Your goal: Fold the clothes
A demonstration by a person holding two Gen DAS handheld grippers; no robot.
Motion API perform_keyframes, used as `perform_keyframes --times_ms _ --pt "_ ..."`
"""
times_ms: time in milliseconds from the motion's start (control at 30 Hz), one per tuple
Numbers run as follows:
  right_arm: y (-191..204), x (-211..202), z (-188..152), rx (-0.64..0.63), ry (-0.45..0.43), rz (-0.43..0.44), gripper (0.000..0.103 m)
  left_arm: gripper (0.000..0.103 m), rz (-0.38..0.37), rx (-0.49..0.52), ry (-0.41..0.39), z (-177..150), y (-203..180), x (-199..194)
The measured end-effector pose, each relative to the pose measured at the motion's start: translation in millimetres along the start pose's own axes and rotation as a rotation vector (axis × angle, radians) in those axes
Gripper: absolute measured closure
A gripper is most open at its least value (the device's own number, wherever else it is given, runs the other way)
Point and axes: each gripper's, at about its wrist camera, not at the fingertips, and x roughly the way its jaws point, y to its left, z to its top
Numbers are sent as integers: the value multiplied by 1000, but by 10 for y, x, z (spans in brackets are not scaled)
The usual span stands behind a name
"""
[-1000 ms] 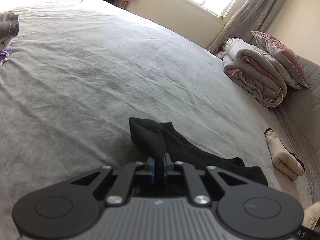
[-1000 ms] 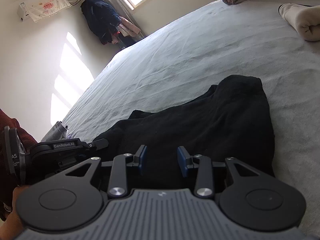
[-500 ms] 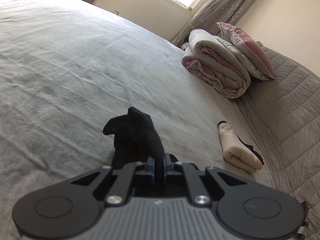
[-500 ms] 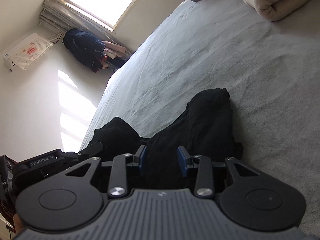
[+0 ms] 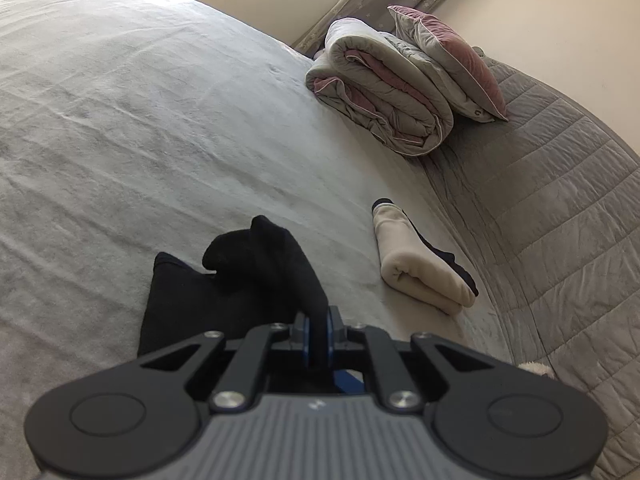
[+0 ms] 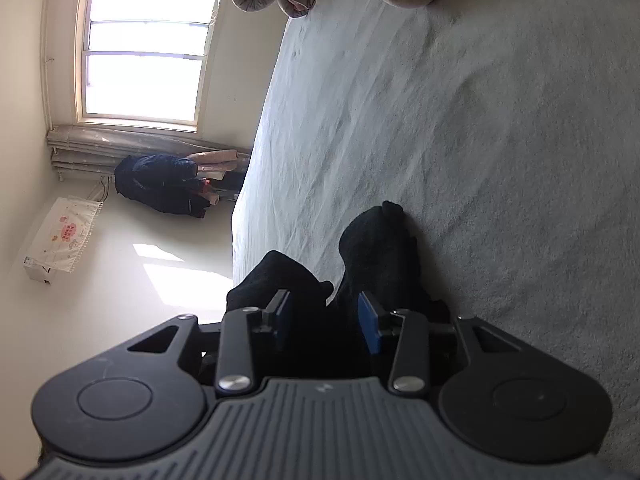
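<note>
Left gripper [image 5: 317, 334] fingers pinch a fold of the crumpled black cloth garment [image 5: 244, 280], bunched on the grey bedsheet [image 5: 160, 120] just ahead; right gripper [image 6: 326, 318] fingers spread, garment [image 6: 376, 248] between and beyond them

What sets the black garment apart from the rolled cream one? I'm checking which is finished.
The black garment is bunched and partly lifted, pinched in the left gripper; the rolled cream garment lies free in a tidy roll. The black one sits between the open fingers of the right gripper; nothing touches the cream one. Both rest on the grey bed sheet.
</note>
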Motion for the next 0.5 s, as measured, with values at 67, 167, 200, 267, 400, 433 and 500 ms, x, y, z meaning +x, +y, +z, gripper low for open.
perform_keyframes --times_ms 67,167,200,267,400,433,500 --pt "-33 -44 34 43 -3 16 58 96 -23 1 21 -33 -59 69" --pt "-73 -100 76 94 -8 34 56 94 -60 -7 66 -101 -106 152" --pt "-77 -108 82 100 -8 35 55 92 -69 -7 76 -122 -108 160" --pt "-86 -126 93 111 -9 36 54 92 -95 -7 85 -149 -92 149" --pt "-105 -161 117 134 -11 39 51 83 -126 -3 74 -172 -6 28" --pt "-109 -170 122 140 -12 39 51 83 -122 4 66 -176 18 -8" --pt "-118 -188 134 152 -13 41 51 83 -105 20 48 -180 74 -72"
